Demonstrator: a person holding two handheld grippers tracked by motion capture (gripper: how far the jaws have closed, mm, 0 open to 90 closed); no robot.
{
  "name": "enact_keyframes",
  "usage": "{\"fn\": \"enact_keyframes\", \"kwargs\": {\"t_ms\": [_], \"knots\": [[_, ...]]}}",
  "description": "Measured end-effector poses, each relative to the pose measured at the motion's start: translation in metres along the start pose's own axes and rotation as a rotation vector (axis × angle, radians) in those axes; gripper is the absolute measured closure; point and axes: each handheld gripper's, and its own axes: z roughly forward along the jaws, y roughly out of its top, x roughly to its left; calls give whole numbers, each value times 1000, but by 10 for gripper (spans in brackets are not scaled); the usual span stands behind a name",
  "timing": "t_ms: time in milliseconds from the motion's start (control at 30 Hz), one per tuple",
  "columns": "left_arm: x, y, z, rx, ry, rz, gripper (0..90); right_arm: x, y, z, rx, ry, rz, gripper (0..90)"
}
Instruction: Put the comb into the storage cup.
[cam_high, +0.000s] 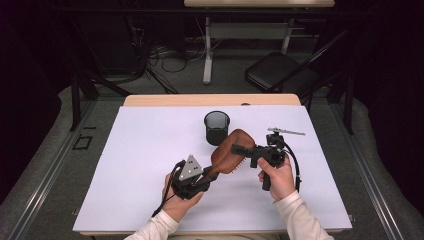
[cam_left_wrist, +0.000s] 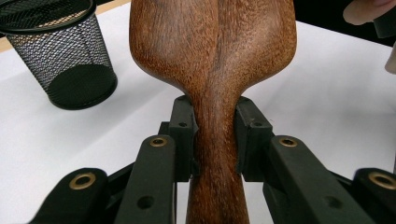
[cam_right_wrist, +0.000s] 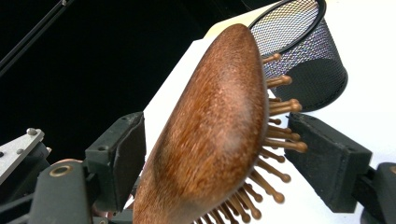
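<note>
The left hand-held gripper (cam_high: 204, 175) clamps the wooden hairbrush (cam_high: 231, 151) by its handle, just in front of the mesh cup (cam_high: 216, 127). The right hand-held gripper (cam_high: 239, 149) straddles the brush head, jaws open, not pressing.

1 hairbrush (cam_high: 227, 151), 1 mesh cup (cam_high: 216, 128)

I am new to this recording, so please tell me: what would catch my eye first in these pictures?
The wooden hairbrush stands out, lifted above the white table near its middle. The left gripper clamps its handle, while the right gripper has its open jaws around the brush head, not pressing. Just behind stands a black mesh cup.
</note>
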Motion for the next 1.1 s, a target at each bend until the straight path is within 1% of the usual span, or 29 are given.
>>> {"fn": "enact_keyframes", "kwargs": {"t_ms": [233, 300, 400, 567, 600, 667, 733, 833, 867, 900, 1067, 1100], "knots": [[-3, 0, 1, 1, -8, 9, 720, 0, 0, 2, 12, -2, 3, 170], [-3, 0, 1, 1, -9, 13, 719, 0, 0, 1, 13, -1, 4, 173], [-4, 0, 1, 1, -11, 12, 720, 0, 0, 1, 18, 2, 2, 204], [-4, 0, 2, 2, -13, 13, 720, 0, 0, 2, 30, 9, 12, 214], [-4, 0, 2, 2, -11, 16, 720, 0, 0, 2, 40, 8, 10, 220], [-4, 0, 2, 3, -14, 13, 720, 0, 0, 2, 22, 10, 12, 245], [-5, -1, 2, 4, -13, 12, 719, 0, 0, 1, 22, 20, 25, 262], [-4, -1, 2, 3, -13, 12, 720, -1, 0, 1, 18, 20, 32, 283], [-4, -1, 2, 2, -12, 12, 720, -2, 0, 0, 27, 19, 32, 293], [-4, -1, 2, 4, -14, 13, 720, -3, 0, 1, 15, 23, 39, 302], [-2, -1, 3, 5, -13, 21, 719, -4, 0, 0, 20, 22, 41, 332], [-3, -2, 3, 6, -16, 17, 719, -4, 0, 0, 20, 21, 43, 333]]}}
